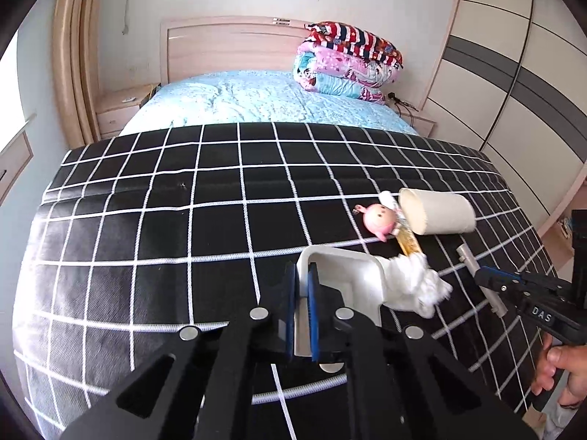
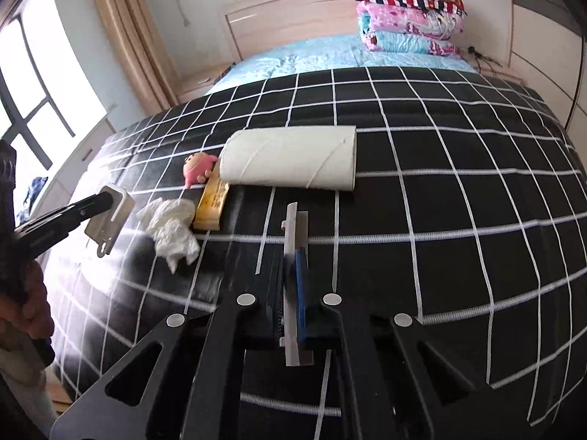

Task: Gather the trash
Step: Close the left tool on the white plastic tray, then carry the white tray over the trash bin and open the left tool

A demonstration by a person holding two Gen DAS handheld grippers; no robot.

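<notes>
My left gripper [image 1: 302, 275] is shut on the upright wall of a small white dustpan [image 1: 348, 275], whose mouth touches a crumpled white tissue [image 1: 414, 286]. My right gripper [image 2: 293, 256] is shut on a grey flat bar [image 2: 293, 227], seen edge-on and pointing at the bed. Left of the bar lie the tissue [image 2: 170, 229] and a yellow wrapper [image 2: 212, 203]. Behind them lies a white cardboard tube [image 2: 293, 157] on its side. In the right wrist view, the left gripper [image 2: 106, 198] holds the dustpan [image 2: 110, 220] just left of the tissue.
A pink toy figure [image 2: 198, 170] lies against the tube's left end. Everything rests on a black checked blanket [image 1: 183, 220] over a blue bed. Folded quilts [image 1: 345, 62] are stacked at the headboard. A wardrobe [image 1: 513, 73] stands right, a window [image 2: 33, 91] left.
</notes>
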